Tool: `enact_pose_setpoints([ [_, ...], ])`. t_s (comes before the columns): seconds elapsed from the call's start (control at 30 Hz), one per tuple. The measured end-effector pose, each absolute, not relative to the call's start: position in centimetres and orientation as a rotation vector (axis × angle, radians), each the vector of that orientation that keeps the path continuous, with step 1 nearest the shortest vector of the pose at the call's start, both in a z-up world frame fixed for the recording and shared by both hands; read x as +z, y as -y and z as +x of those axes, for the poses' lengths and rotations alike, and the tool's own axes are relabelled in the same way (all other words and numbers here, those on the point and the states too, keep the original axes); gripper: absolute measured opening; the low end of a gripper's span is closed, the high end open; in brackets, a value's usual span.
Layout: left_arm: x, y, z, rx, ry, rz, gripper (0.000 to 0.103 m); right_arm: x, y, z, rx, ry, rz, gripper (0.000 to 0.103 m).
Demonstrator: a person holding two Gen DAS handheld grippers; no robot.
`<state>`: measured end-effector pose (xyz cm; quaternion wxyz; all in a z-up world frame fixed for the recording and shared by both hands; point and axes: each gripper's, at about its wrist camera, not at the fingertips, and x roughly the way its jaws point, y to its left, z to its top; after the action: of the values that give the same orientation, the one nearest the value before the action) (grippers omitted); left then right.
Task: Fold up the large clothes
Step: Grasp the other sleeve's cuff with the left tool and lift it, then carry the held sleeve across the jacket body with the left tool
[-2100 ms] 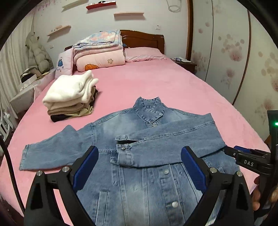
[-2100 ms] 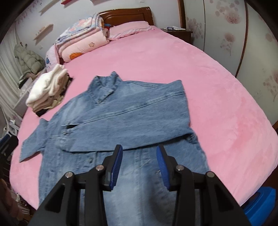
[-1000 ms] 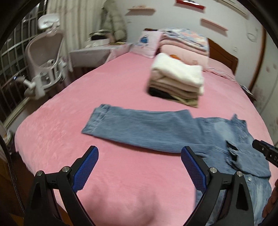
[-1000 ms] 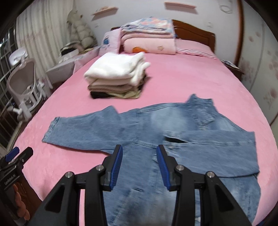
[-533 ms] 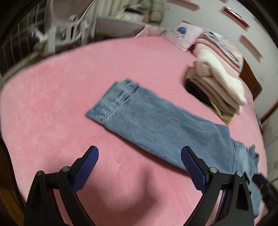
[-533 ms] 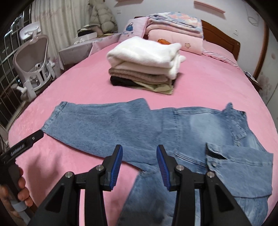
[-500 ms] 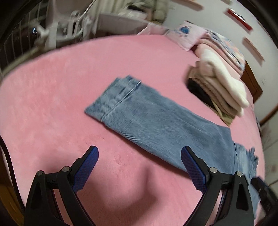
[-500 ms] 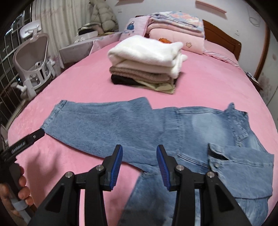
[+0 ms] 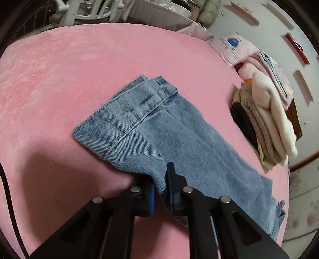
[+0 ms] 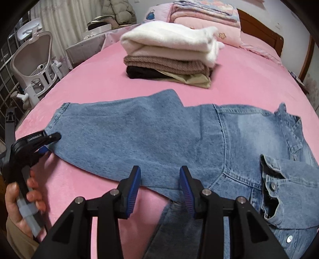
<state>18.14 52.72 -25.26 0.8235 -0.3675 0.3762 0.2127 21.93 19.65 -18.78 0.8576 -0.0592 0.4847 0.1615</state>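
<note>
A blue denim jacket (image 10: 199, 143) lies flat on the pink bed (image 10: 249, 83). One sleeve is folded across its chest at the right. The other sleeve (image 9: 179, 129) stretches out to the left, cuff (image 9: 123, 111) at its end. My left gripper (image 9: 160, 185) is shut on the near edge of that sleeve beside the cuff; it also shows in the right wrist view (image 10: 49, 139). My right gripper (image 10: 159, 179) is open and empty, its fingers just above the sleeve's near edge by the armpit.
A stack of folded clothes (image 10: 171, 53) with a white sweater on top sits beyond the jacket. Folded quilts and pillows (image 10: 205, 12) lie at the headboard. A white office chair (image 10: 33, 65) stands off the bed's left side.
My left gripper has moved forward to the outstretched sleeve and closed on its edge near the cuff. My right gripper has come closer to the sleeve and stays open.
</note>
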Motion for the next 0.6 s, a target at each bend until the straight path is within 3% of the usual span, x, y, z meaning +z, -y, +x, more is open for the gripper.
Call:
enact_pose_setpoints([
  [0.27,-14.2,-44.5,18.8,0.337,-0.618,-0.591,0.006,-17.8,-14.0,20.8,0.278,-1.015,-0.065,0.041],
  [0.47,-5.9,-32.4,20.0,0.059,-0.537,-0.431,0.006,-14.6,-5.8,19.7,0.166,-0.947,0.034,0.041],
  [0.6,-4.2,-22.2,21.2,-0.123,-0.563,-0.315,0.007,-12.6,0.4,18.6,0.069,-0.897,0.078,0.041],
])
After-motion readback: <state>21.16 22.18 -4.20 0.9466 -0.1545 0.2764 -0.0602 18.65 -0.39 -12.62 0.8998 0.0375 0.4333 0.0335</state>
